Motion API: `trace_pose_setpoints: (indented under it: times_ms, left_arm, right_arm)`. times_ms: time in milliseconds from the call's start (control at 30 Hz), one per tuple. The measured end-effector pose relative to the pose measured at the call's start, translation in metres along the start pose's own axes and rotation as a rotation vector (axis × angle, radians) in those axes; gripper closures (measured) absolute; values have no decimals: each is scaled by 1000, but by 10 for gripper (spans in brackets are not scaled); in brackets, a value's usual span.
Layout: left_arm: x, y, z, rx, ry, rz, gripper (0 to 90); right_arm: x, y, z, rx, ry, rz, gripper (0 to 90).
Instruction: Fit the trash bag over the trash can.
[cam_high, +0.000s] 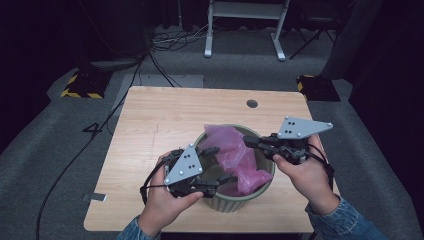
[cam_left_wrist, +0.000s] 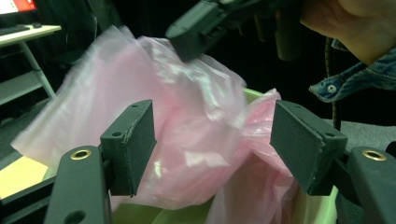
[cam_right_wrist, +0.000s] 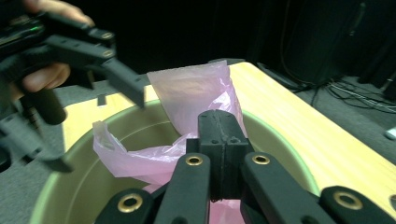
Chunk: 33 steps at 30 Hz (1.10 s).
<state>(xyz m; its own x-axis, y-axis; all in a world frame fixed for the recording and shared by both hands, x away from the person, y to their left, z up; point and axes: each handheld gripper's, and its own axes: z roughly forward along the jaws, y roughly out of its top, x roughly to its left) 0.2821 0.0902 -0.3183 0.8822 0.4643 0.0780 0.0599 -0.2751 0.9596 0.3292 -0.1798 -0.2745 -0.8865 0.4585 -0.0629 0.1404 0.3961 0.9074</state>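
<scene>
A pale green round bin (cam_high: 227, 204) stands near the front edge of the wooden table (cam_high: 165, 115). A crumpled pink plastic bag (cam_high: 235, 150) sits in it and rises above the rim. My left gripper (cam_high: 220, 164) is at the bin's near-left rim, open, with its pads on either side of the bag (cam_left_wrist: 187, 121) and apart from it. My right gripper (cam_high: 248, 141) reaches in from the right, jaws pressed together on the bag's upper fold (cam_right_wrist: 191, 88). In the left gripper view its tip (cam_left_wrist: 187, 42) bears on the top of the film.
A dark round grommet (cam_high: 252, 103) sits near the table's far edge. Black cables (cam_high: 100, 125) run over the grey floor at the left, and a white table frame (cam_high: 245, 10) stands behind. A denim sleeve (cam_left_wrist: 359, 79) hangs close to the bin.
</scene>
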Motion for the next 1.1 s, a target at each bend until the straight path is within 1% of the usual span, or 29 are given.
trace_pose_setpoints:
  times_ms: [33, 100, 133, 200, 267, 367, 400, 467, 533, 600, 667, 767, 800, 867, 967, 1000, 1033, 1100]
  left_arm:
    - [2, 0, 0, 5, 6, 2, 308]
    - [7, 1, 3, 11, 16, -10, 307]
    - [9, 2, 4, 9, 3, -22, 310]
    - [10, 4, 7, 13, -21, -31, 326]
    - [9, 6, 11, 20, -39, -25, 355]
    - [8, 9, 18, 18, -50, -21, 350]
    - [8, 10, 21, 18, -47, -19, 347]
    - [8, 10, 24, 27, -49, -20, 344]
    - [8, 10, 28, 39, -49, -20, 362]
    - [9, 8, 30, 50, -61, -13, 434]
    - [10, 8, 30, 41, -72, -10, 523]
    - [11, 6, 28, 28, -81, -11, 537]
    - [11, 5, 27, 25, -87, -10, 546]
    - [11, 4, 26, 30, -87, -9, 552]
    - [11, 5, 25, 40, -94, 8, 643]
    - [10, 4, 24, 36, -97, 8, 665]
    - [11, 4, 23, 36, -96, 7, 712]
    - [12, 3, 20, 42, -74, 2, 777]
  right_arm:
    - [1, -1, 0, 3, 2, -3, 900]
    - [4, -1, 1, 8, 6, -8, 900]
    - [5, -1, 1, 9, 11, -14, 900]
    - [7, -1, 1, 6, 20, -18, 900]
    - [9, -1, 1, -5, 39, -22, 900]
    - [11, -1, 3, -9, 80, -28, 900]
    - [12, -1, 5, -2, 85, -30, 900]
    - [15, -3, 7, 7, 100, -34, 900]
    - [18, -3, 9, 8, 121, -37, 900]
    - [19, -3, 9, 5, 131, -42, 900]
    - [21, -2, 9, 4, 135, -47, 900]
    - [20, -2, 8, 2, 142, -47, 900]
    - [20, -2, 7, 5, 137, -47, 900]
    - [20, -3, 6, 9, 138, -46, 900]
    - [20, -3, 4, 11, 135, -48, 900]
    - [19, -3, 3, 8, 132, -48, 900]
    - [19, -4, 2, 7, 128, -48, 900]
    - [18, -4, 1, 10, 121, -48, 900]
